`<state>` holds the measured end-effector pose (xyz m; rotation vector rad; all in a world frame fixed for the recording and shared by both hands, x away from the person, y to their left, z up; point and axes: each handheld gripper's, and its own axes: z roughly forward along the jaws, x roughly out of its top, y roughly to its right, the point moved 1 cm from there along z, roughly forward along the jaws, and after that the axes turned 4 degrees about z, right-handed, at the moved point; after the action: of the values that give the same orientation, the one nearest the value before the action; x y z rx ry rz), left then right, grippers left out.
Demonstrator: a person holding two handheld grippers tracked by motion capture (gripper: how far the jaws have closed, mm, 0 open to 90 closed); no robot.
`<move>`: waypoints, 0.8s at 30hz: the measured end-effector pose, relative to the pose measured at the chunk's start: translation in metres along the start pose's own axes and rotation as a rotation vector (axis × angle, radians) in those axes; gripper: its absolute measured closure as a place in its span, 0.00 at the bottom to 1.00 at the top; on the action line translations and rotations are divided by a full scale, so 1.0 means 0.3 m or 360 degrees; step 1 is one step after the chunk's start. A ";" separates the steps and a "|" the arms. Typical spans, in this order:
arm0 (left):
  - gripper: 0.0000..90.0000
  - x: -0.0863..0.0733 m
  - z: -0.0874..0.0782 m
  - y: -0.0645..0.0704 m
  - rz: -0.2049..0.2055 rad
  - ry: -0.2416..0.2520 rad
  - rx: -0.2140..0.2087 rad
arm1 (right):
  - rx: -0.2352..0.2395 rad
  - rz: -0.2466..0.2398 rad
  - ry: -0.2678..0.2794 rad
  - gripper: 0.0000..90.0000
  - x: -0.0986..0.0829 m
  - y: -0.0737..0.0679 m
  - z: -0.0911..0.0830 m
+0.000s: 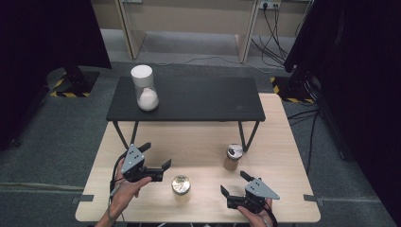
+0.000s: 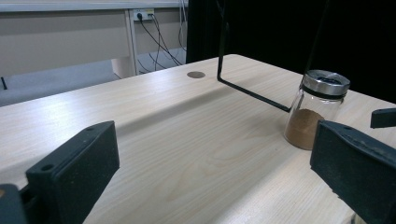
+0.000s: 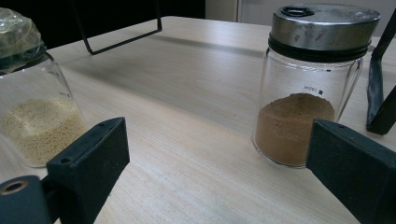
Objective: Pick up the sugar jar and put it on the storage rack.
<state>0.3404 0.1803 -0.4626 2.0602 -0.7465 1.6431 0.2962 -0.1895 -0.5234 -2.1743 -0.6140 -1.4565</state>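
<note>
**Both claws spread, two jars on the bench between them**

Nearest the person, right claw (image 1: 231, 183) sits low over the front edge of the bench (image 1: 198, 142), held in a hand (image 1: 257, 215). Jaws spread wide, nothing between them. Left claw (image 1: 157, 155) is a bit further in on the left side, held by the other hand (image 1: 126, 189), jaws also spread and empty.

Between the two claws, near the front: jar with pale grains (image 1: 180, 187), standing upright, crinkly wrap over its top. In the right gripper view it (image 3: 32, 107) stands at far left, just beyond the left jaw, not touching it as far as I can tell.

Further back and right: jar with brown powder (image 1: 232, 157), metal lid, upright, about a third full. In the right gripper view it (image 3: 308, 88) stands just ahead of the right jaw. In the left gripper view it (image 2: 317, 109) is at the right, behind the right jaw, well apart from the claw.

Behind that jar, black shelf (image 1: 187, 99) on thin metal legs stands across the back of the bench; one leg is just beside the brown jar.

On the shelf's left end: tall white-capped container (image 1: 144, 87) with white stuff in the bottom, upright.
</note>
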 end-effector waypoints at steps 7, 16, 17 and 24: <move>0.01 -0.020 -0.002 0.002 -0.0012 0.0012 -0.0007 | 0.0002 -0.0001 -0.0001 0.07 0.000 0.000 0.000; 0.01 -0.067 0.004 0.000 -0.0035 -0.0017 -0.0016 | 0.0003 -0.0003 -0.0002 0.07 -0.001 -0.001 0.000; 0.01 -0.073 0.004 -0.001 -0.0038 -0.0021 -0.0016 | 0.0003 -0.0002 -0.0003 0.07 -0.001 0.000 0.000; 0.01 -0.105 0.009 -0.005 -0.0061 -0.0035 -0.0015 | 0.0009 -0.0001 -0.0010 0.07 -0.002 -0.002 0.001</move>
<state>0.3380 0.1848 -0.4937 2.0763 -0.7164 1.5952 0.2958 -0.1889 -0.5240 -2.1749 -0.6204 -1.4473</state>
